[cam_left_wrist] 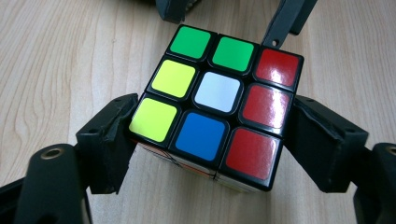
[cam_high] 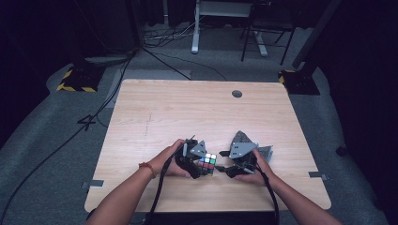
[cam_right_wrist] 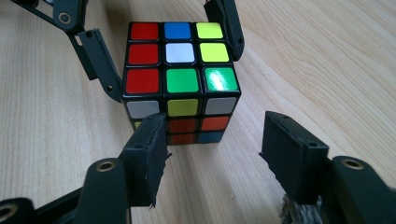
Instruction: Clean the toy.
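- Puzzle cube [cam_left_wrist: 212, 109] scrambled, top face: green, yellow, white, blue, red stickers; black frame.
- Sits on wooden table [cam_high: 187, 108], near edge, between both grippers.
- Left gripper [cam_left_wrist: 210, 140] clamped on cube's sides.
- Right gripper [cam_right_wrist: 212, 144] jaws apart, just short of cube.

Glossy plastic cube [cam_left_wrist: 212, 105], matt wooden table [cam_high: 169, 108]
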The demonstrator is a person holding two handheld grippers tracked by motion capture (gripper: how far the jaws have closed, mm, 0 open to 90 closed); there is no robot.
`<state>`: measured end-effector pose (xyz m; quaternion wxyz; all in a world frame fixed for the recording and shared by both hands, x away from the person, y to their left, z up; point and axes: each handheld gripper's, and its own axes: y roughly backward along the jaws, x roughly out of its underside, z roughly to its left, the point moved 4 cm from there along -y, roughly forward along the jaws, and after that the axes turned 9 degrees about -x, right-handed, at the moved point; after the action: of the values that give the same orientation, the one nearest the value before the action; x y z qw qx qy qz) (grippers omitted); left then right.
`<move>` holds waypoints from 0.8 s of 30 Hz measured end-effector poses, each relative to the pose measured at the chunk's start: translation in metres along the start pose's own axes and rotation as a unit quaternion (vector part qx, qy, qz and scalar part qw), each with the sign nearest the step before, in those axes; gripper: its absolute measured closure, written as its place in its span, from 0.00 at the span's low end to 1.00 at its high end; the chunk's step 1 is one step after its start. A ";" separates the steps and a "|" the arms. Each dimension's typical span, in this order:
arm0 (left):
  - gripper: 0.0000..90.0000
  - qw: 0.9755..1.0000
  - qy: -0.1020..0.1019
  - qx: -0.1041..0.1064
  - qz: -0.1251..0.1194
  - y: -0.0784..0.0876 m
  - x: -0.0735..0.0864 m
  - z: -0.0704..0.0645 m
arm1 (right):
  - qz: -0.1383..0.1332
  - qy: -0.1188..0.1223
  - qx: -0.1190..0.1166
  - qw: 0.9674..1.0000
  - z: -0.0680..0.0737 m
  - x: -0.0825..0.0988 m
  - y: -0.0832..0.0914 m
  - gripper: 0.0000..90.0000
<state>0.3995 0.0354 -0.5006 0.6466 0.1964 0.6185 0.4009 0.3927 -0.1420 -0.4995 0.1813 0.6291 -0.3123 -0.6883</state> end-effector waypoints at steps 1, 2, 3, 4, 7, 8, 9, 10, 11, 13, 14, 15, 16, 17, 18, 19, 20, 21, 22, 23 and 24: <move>0.26 1.000 0.001 -0.001 -0.001 0.001 0.001 0.000 | 0.000 0.003 0.001 1.000 0.000 0.000 0.000 0.45; 0.27 1.000 0.010 -0.002 -0.002 0.002 0.003 0.000 | -0.003 0.005 0.005 1.000 0.000 -0.001 0.001 0.45; 0.28 1.000 0.013 -0.004 -0.004 0.003 0.004 0.000 | -0.007 0.005 0.010 1.000 0.000 -0.002 0.003 0.45; 0.29 1.000 0.017 -0.002 -0.007 0.003 0.005 -0.001 | -0.012 0.006 0.011 1.000 0.000 -0.003 0.004 0.45; 0.31 1.000 0.021 -0.006 -0.014 0.005 0.008 -0.002 | -0.014 0.009 0.015 1.000 0.000 -0.005 0.005 0.45; 0.31 1.000 0.022 -0.006 -0.014 0.005 0.008 -0.002 | -0.016 0.008 0.013 1.000 0.001 -0.005 0.004 0.45; 0.31 1.000 0.022 -0.005 -0.014 0.005 0.009 -0.002 | -0.018 0.008 0.011 1.000 0.001 -0.005 0.004 0.46; 0.31 1.000 0.021 -0.004 -0.015 0.006 0.010 -0.002 | -0.014 0.010 0.009 1.000 0.001 -0.005 0.003 0.46; 0.31 1.000 0.022 -0.002 -0.015 0.006 0.011 -0.002 | -0.013 0.015 0.010 1.000 0.002 -0.006 0.002 0.46; 0.31 0.999 0.028 0.001 -0.017 0.007 0.012 -0.002 | -0.015 0.015 0.005 1.000 0.002 -0.007 0.001 0.45; 0.31 0.999 0.031 0.003 -0.018 0.007 0.013 -0.001 | -0.013 0.017 0.005 1.000 0.002 -0.007 0.000 0.45; 0.31 0.999 0.030 0.005 -0.019 0.008 0.014 -0.001 | -0.014 0.016 0.005 1.000 0.002 -0.008 -0.001 0.46; 0.31 0.999 0.029 0.004 -0.019 0.008 0.015 -0.001 | -0.008 0.015 0.004 1.000 0.002 -0.007 -0.002 0.47; 0.33 1.000 0.026 0.002 -0.016 0.008 0.015 -0.003 | 0.010 0.021 0.008 1.000 0.002 -0.005 -0.006 0.48; 0.33 1.000 0.019 -0.002 -0.014 0.007 0.015 -0.004 | 0.024 0.022 0.012 0.999 0.002 -0.002 -0.009 0.47; 0.33 1.000 0.020 -0.004 -0.014 0.007 0.015 -0.004 | 0.016 0.015 0.005 1.000 0.001 -0.001 -0.009 0.48; 0.33 1.000 0.024 -0.005 -0.015 0.007 0.016 -0.005 | 0.014 0.009 0.002 1.000 0.000 -0.001 -0.009 0.47; 0.33 1.000 0.024 -0.004 -0.016 0.007 0.016 -0.005 | 0.016 0.011 0.005 1.000 0.000 -0.001 -0.009 0.47; 0.33 1.000 0.019 -0.004 -0.013 0.007 0.016 -0.005 | 0.013 0.017 0.011 1.000 0.001 -0.003 -0.008 0.48; 0.32 1.000 0.019 -0.005 -0.010 0.007 0.017 -0.005 | 0.011 0.018 0.007 1.000 0.002 -0.004 -0.008 0.48; 0.31 1.000 0.023 -0.002 -0.010 0.008 0.018 -0.005 | 0.009 0.020 0.007 1.000 0.002 -0.005 -0.008 0.48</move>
<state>0.3910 0.0521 -0.5069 0.6366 0.1797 0.6342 0.4003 0.3921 -0.1324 -0.5007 0.1894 0.6410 -0.3190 -0.6719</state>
